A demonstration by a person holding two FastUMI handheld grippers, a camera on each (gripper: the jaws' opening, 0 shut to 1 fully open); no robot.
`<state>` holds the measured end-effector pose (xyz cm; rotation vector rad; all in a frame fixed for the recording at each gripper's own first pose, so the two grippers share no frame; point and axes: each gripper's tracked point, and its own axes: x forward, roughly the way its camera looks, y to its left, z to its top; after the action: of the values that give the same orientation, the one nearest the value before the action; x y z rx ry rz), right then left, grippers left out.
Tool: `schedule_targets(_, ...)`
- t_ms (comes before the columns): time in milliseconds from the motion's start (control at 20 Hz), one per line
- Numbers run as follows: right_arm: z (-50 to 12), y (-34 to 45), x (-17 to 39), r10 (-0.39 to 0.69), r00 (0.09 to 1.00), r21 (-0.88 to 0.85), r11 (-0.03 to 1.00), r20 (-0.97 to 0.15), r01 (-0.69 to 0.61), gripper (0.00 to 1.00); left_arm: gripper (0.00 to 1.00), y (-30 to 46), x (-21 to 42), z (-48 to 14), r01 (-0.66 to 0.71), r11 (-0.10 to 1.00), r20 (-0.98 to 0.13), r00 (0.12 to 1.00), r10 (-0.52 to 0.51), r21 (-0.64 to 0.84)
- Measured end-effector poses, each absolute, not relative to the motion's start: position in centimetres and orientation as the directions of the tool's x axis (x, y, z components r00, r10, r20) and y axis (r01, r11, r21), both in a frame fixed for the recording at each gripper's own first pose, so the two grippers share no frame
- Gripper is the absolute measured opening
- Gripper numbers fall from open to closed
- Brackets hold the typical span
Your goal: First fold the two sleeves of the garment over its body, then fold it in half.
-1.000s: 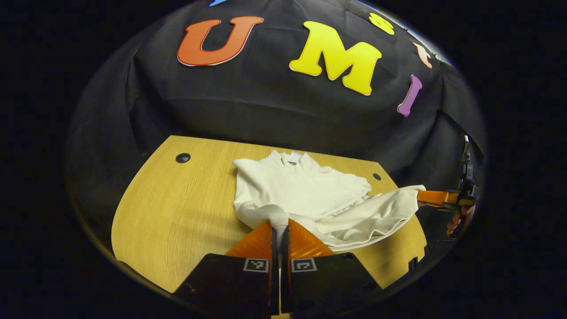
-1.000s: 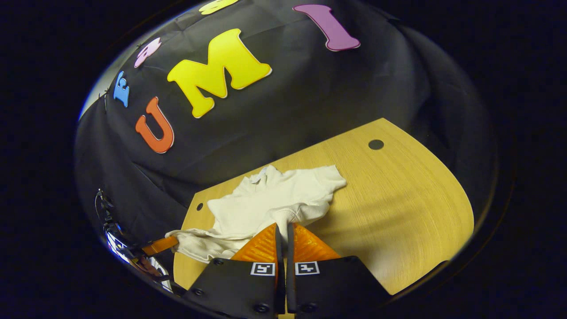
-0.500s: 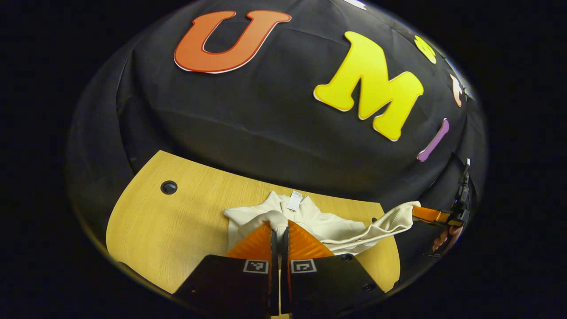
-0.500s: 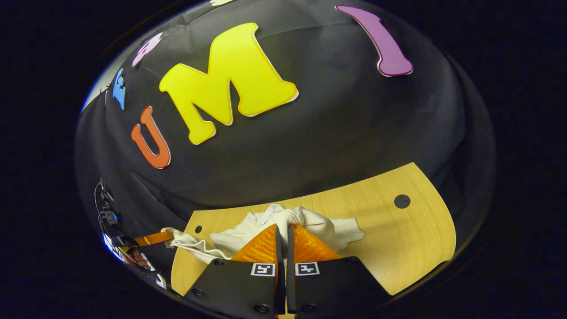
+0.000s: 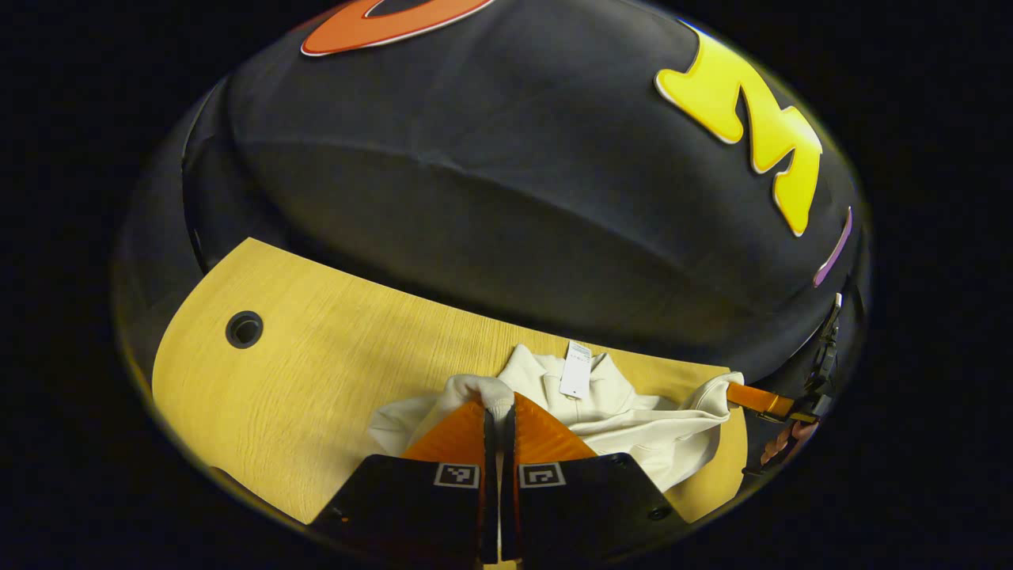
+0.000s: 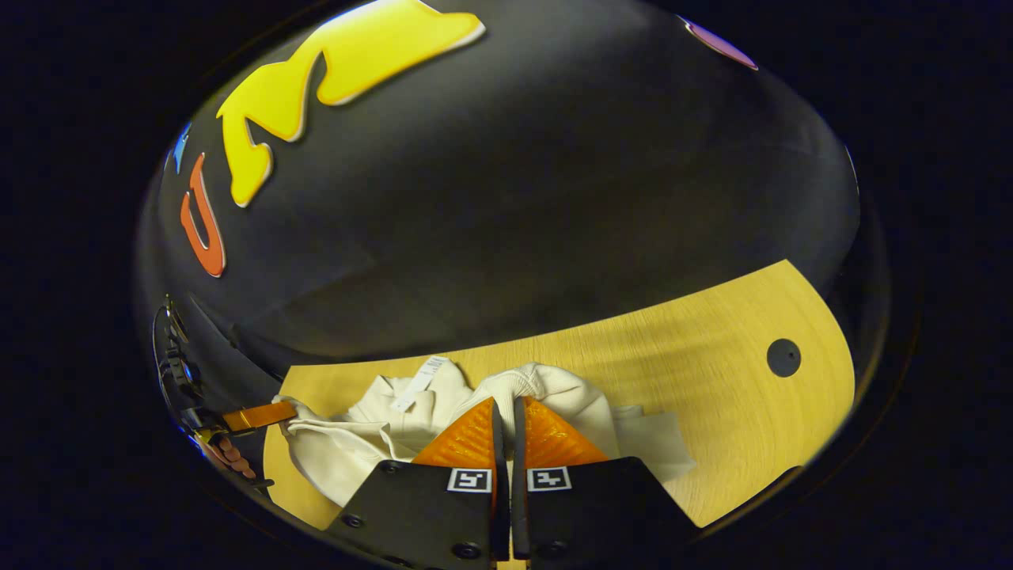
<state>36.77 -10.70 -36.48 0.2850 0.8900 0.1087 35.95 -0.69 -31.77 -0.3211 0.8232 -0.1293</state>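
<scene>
one cream garment (image 5: 625, 427) bunched on one wooden table (image 5: 316, 372), near the far edge, with one white tag (image 5: 577, 369) at the collar. two grippers: left gripper (image 5: 499, 412) closed narrow on a fold of cloth, right gripper (image 6: 506, 408) also pinched on cloth. two round holes in the tabletop, one (image 5: 244, 329) at left, one (image 6: 783, 358) at right.

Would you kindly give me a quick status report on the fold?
Left gripper and right gripper both shut on garment. Hem carried up near collar tag, not laid flat. Table unobstructed.
</scene>
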Motion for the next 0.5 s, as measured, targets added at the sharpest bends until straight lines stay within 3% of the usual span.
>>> schedule_targets(300, -39.4, -11.1, 37.8, 0.177, 0.662, 0.286, 0.956, -0.728, 0.059, 0.03, 0.04, -0.8, 38.8, -35.5, 0.006, 0.965, -0.684, 0.705, -0.19, -0.262)
schedule_targets(350, -40.0, -11.0, 37.9, 0.174, 0.661, 0.284, 0.957, -0.73, 0.062, 0.1, 0.06, -0.7, 38.7, -35.9, 0.007, 0.968, -0.691, 0.699, -0.186, -0.252)
schedule_targets(400, -40.0, -10.9, 38.0, 0.176, 0.664, 0.286, 0.956, -0.727, 0.059, 0.1, 0.08, -0.8, 38.4, -36.0, 0.008, 0.967, -0.693, 0.697, -0.187, -0.253)
schedule_targets(500, -39.7, -11.6, 37.9, 0.167, 0.678, 0.279, 0.959, -0.716, 0.058, 0.19, 0.19, -0.5, 38.2, -35.4, 0.008, 0.966, -0.692, 0.696, -0.19, -0.257)
